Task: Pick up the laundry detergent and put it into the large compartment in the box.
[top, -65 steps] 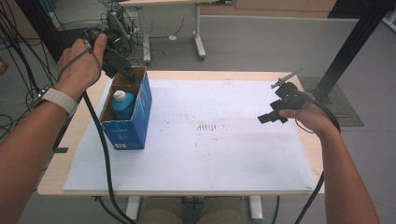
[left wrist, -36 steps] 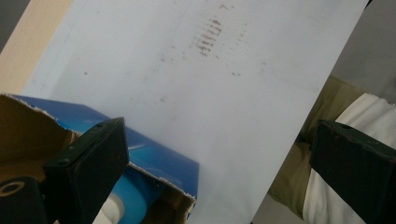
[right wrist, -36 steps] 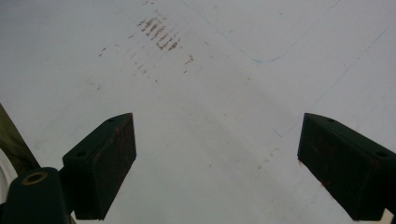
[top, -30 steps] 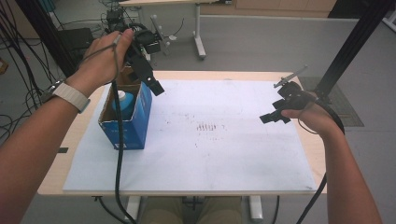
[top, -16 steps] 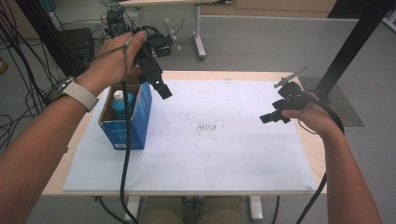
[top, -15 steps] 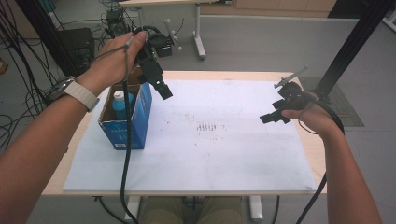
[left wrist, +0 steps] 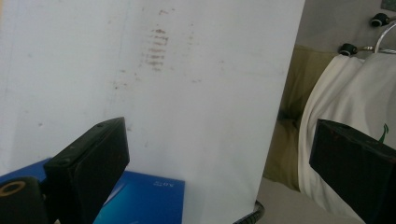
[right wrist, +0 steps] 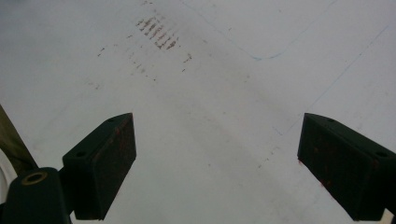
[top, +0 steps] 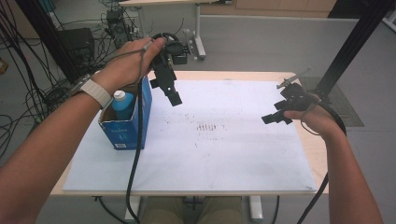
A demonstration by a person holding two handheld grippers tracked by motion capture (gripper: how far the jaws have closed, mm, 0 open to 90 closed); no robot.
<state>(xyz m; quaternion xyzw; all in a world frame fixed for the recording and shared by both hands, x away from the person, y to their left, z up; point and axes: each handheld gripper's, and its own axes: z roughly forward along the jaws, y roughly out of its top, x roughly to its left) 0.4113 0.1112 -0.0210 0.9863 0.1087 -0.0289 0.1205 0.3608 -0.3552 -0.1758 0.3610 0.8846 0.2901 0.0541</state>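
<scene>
— Two tools in sight from my station; how do they stand?

— Both spread wide and holding nothing. I have the left tool (top: 173, 96) raised above the counter (top: 196, 158), just beside the near-right edge of the blue box (top: 122, 128); its own view shows the jaws far apart over the white sheet (left wrist: 210, 93), a blue corner of the box (left wrist: 140, 200) below them.

— And the right?

— My right tool (top: 275, 116) hangs over the right side of the sheet, well apart from the box; jaws gaping, bare sheet between them, brown smudges (right wrist: 156, 32) farther off.

— The bottle?

— One blue bottle (top: 122, 103), white cap, upright inside the box at the counter's left.
</scene>
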